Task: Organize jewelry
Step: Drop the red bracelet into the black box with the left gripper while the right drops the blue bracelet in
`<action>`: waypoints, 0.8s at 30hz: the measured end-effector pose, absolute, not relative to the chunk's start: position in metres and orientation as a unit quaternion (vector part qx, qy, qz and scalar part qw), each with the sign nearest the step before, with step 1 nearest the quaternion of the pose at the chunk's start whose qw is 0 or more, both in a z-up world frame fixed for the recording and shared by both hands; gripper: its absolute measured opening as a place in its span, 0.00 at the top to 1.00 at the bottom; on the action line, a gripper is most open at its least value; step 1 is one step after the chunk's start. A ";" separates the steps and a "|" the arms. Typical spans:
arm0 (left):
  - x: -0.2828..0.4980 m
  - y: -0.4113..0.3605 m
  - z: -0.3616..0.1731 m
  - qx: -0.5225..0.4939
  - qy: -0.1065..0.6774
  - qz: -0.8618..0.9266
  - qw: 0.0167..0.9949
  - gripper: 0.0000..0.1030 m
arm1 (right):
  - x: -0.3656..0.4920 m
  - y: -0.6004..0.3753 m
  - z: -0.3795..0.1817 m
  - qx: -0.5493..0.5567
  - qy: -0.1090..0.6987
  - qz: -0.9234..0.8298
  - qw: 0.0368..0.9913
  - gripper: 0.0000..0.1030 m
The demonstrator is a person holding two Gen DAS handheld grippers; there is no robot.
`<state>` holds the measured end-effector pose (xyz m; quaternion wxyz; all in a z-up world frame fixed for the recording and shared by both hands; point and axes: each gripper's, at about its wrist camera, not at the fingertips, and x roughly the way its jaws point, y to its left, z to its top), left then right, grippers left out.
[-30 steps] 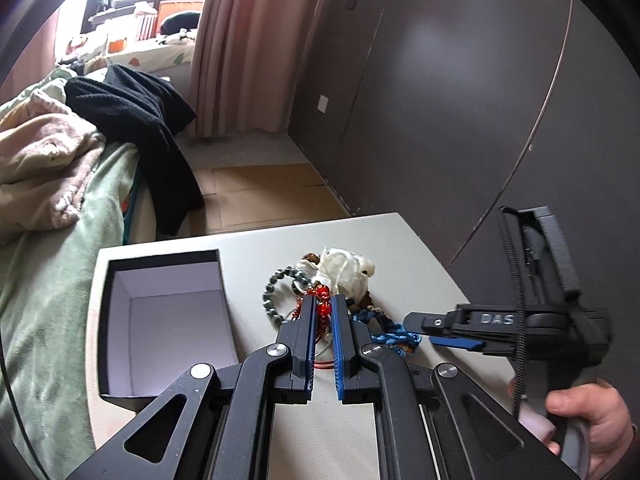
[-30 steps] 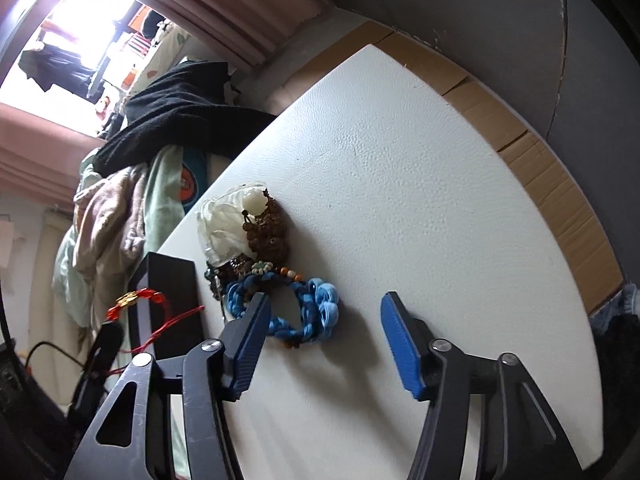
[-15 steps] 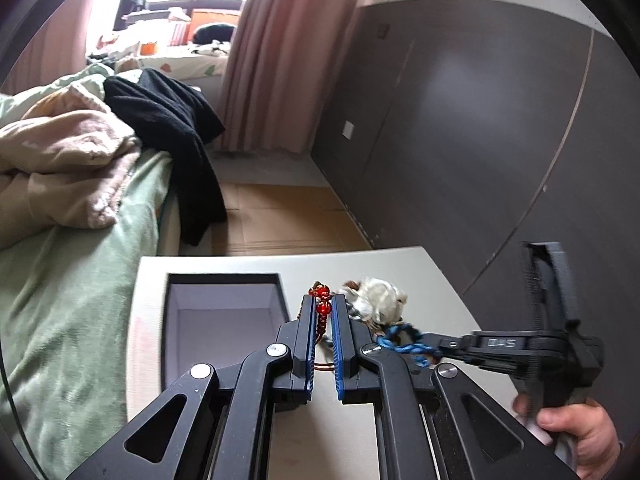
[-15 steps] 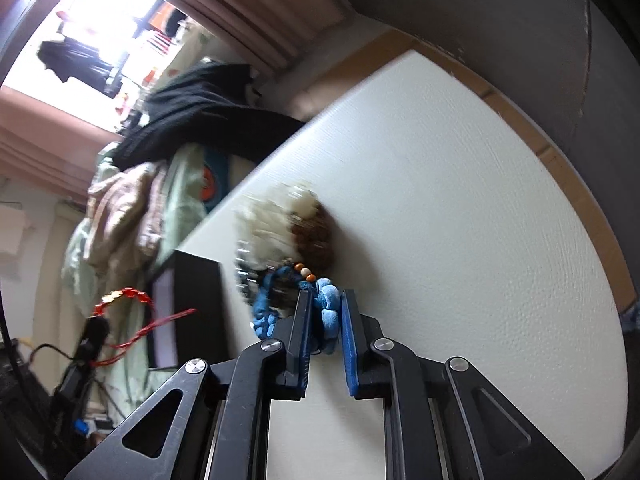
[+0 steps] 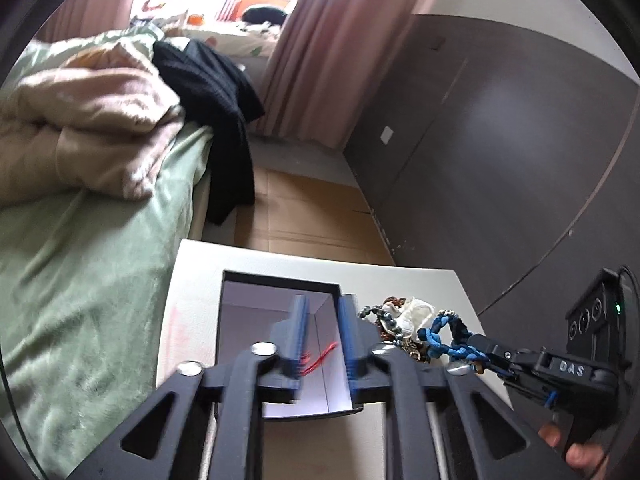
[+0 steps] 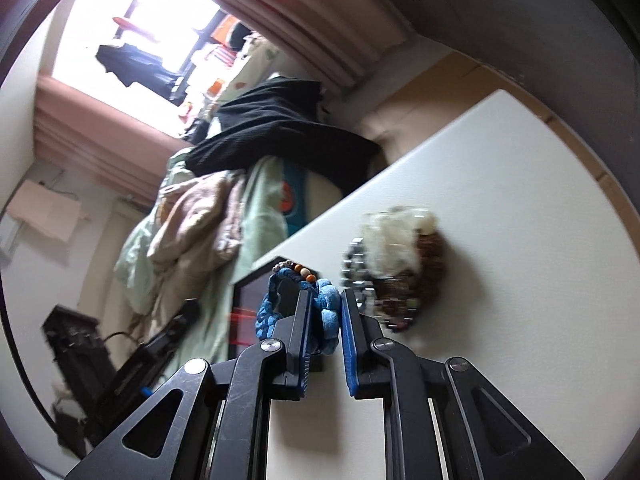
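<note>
My left gripper [image 5: 322, 312] is open above the open black box [image 5: 276, 280]. The red string bracelet [image 5: 320, 360] lies blurred inside the box, below the jaws. My right gripper [image 6: 323, 300] is shut on the blue braided bracelet [image 6: 276, 308] and holds it off the white table [image 6: 520, 240]; it also shows in the left wrist view [image 5: 448, 340]. A pile of remaining jewelry [image 6: 400, 256], with a white piece, brown beads and grey beads, lies on the table beside the box, and shows in the left wrist view [image 5: 400, 316].
A bed with green sheet [image 5: 80, 260], beige blanket [image 5: 80, 120] and black garment [image 5: 216, 92] stands left of the table. A dark wall [image 5: 500, 160] runs on the right. Cardboard [image 5: 312, 212] covers the floor beyond the table.
My left gripper moved over the box, opened and let go of the red bracelet, which dropped in. My right gripper closed on the blue bracelet and lifted it from the pile.
</note>
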<state>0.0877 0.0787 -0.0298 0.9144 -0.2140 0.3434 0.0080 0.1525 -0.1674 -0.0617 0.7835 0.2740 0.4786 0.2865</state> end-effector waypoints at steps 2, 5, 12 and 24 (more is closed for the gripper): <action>0.086 0.086 -0.031 -0.228 0.341 0.017 0.912 0.31 | 0.150 -0.160 -0.058 0.275 0.472 0.300 0.782 0.85; 0.078 0.093 -0.025 -0.236 0.319 0.028 0.918 0.25 | 0.147 -0.150 -0.056 0.278 0.465 0.315 0.779 0.85; 0.070 0.108 -0.023 -0.245 0.314 0.056 0.915 0.25 | 0.141 -0.122 -0.054 0.275 0.452 0.342 0.777 0.85; 0.068 0.107 -0.025 -0.250 0.316 0.056 0.913 0.25 | 0.144 -0.092 -0.067 0.277 0.479 0.371 0.746 0.21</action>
